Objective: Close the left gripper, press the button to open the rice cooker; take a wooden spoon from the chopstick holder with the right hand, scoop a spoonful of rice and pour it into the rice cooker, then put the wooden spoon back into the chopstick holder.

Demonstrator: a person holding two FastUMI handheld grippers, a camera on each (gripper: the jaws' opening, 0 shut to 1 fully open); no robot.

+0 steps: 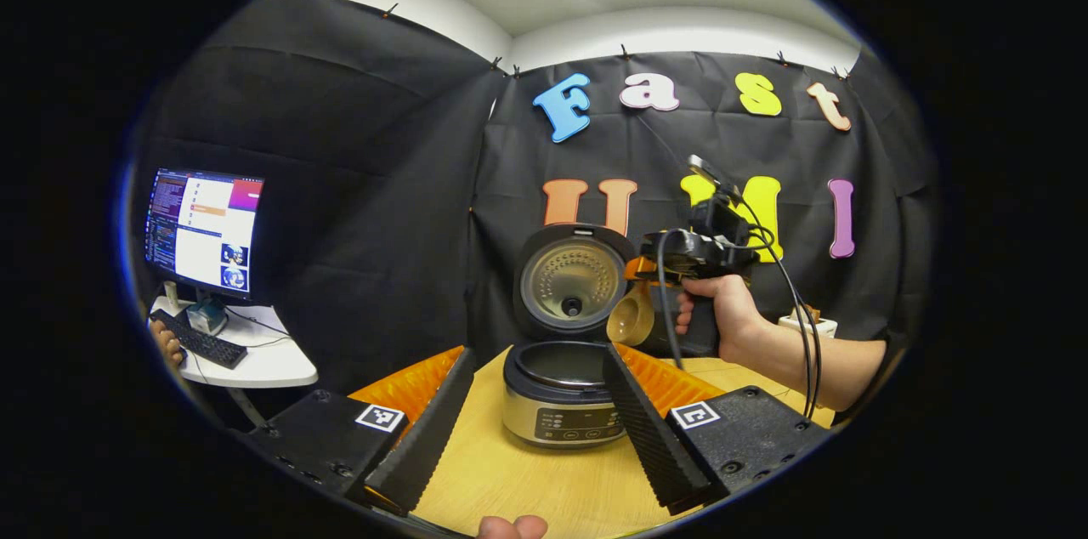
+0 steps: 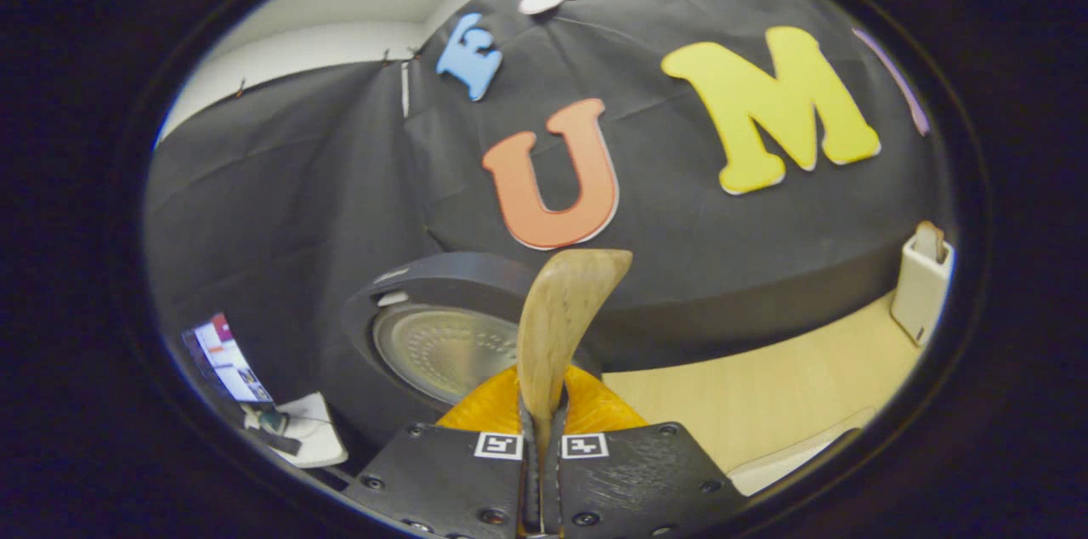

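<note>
The rice cooker (image 1: 561, 403) stands on the wooden table with its lid (image 1: 574, 280) raised and the inner pot exposed. My left gripper (image 1: 535, 437) is open, and the cooker sits beyond the gap between its spread fingers. A hand holds my right gripper (image 1: 646, 269) just right of the lid, above the pot's right rim. It is shut on the handle of the wooden spoon (image 1: 631, 318), whose bowl hangs tilted beside the lid. In the right gripper view the spoon (image 2: 561, 326) rises from between the shut gripper (image 2: 542, 433), with the lid (image 2: 442, 335) behind it.
A white chopstick holder (image 2: 922, 280) stands at the table's far right by the wall. On the left, a white side table (image 1: 272, 365) carries a monitor (image 1: 204, 229) and a keyboard (image 1: 197, 341). A pale rim (image 2: 790, 458) shows at the table's near right edge.
</note>
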